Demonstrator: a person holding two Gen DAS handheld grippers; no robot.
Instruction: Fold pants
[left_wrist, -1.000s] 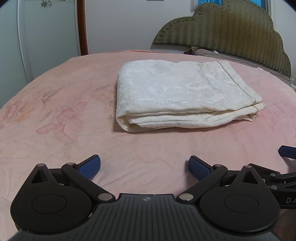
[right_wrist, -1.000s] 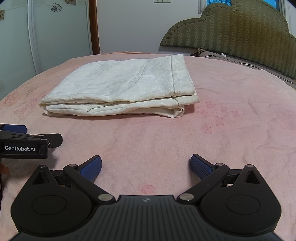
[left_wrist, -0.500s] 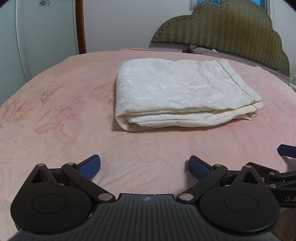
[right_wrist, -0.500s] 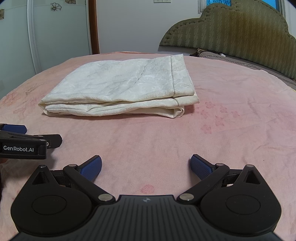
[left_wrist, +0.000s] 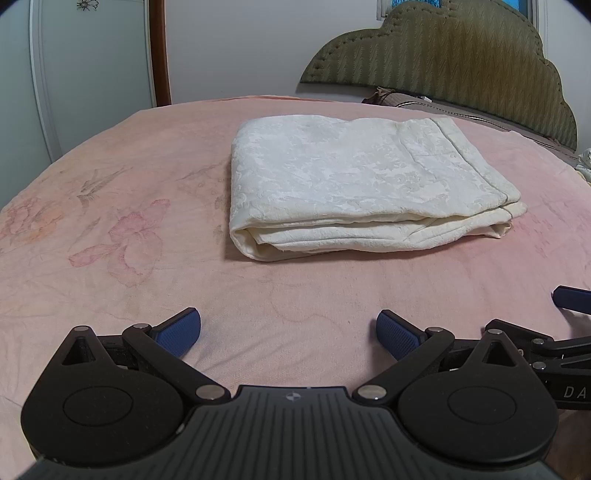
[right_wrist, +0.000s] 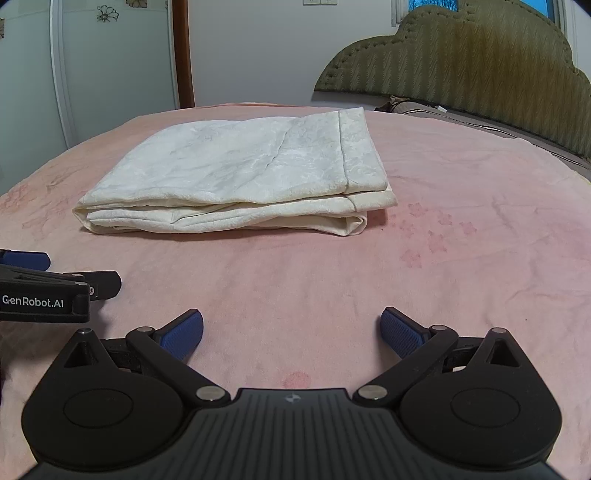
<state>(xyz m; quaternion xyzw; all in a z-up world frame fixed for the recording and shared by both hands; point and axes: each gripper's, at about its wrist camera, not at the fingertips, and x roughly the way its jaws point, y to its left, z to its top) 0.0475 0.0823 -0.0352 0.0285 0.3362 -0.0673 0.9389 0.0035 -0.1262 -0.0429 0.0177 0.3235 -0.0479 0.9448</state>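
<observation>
- Left gripper (left_wrist: 289, 334): jaws wide apart, nothing between the blue pads (left_wrist: 180, 332), hovering low over the pink floral blanket (left_wrist: 110, 266).
- Right gripper (right_wrist: 291, 332): same state, jaws spread, empty, pads (right_wrist: 400, 334) just above the blanket.
- Both grippers sit side by side near the front of the bed; each shows at the edge of the other's view (left one carries "GenRobot.AI" lettering).
- Cream pants (left_wrist: 351, 184): folded into a flat layered rectangle, lying on the blanket ahead of both grippers, clear of them, not touched by either.
- Stacked fold edges face the cameras; hemmed band runs along the right side of the bundle in the right wrist view (right_wrist: 240, 173).
- Olive scalloped headboard (left_wrist: 461, 70) behind the bed on the right, a pillow (left_wrist: 406, 101) at its base.
- White wardrobe door (right_wrist: 110, 66) with flower decals and a brown wooden post at back left.
</observation>
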